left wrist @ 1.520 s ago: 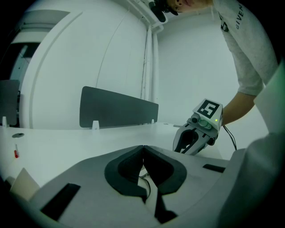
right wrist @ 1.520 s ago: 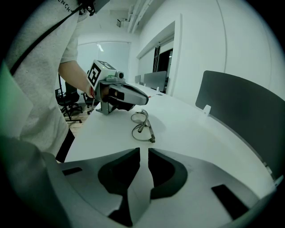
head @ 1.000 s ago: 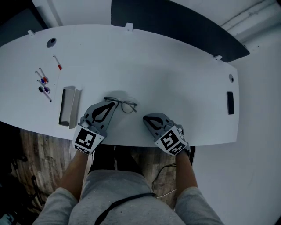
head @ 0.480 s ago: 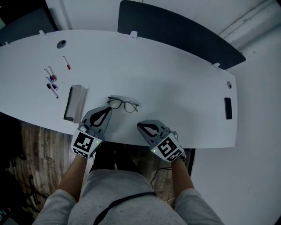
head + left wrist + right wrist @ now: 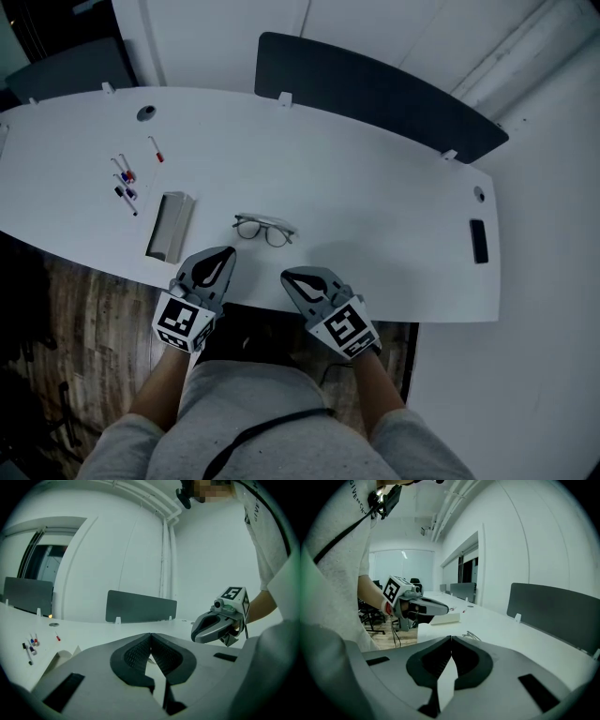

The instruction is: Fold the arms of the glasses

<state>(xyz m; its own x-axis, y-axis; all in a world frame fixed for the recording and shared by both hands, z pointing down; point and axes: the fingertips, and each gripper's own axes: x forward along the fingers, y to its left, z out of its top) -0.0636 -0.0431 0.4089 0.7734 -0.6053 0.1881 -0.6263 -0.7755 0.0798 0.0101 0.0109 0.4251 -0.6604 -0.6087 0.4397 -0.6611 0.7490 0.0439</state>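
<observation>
L gripper (image 5: 228,250) & R gripper (image 5: 285,273): both jaw pairs are pressed tip to tip w/ nothing between them, held over the near edge of the table (image 5: 394,197). Glasses (image 5: 264,228) lie on the table just beyond the two tips, apart from both; the frame is too thin & small to tell if the arms are folded, and in the L gripper view it's mostly hidden behind the jaws. Further left are a grey case (image 5: 170,225) & a few pens (image 5: 125,178), w/ a dark divider (image 5: 375,89) along the far edge.
</observation>
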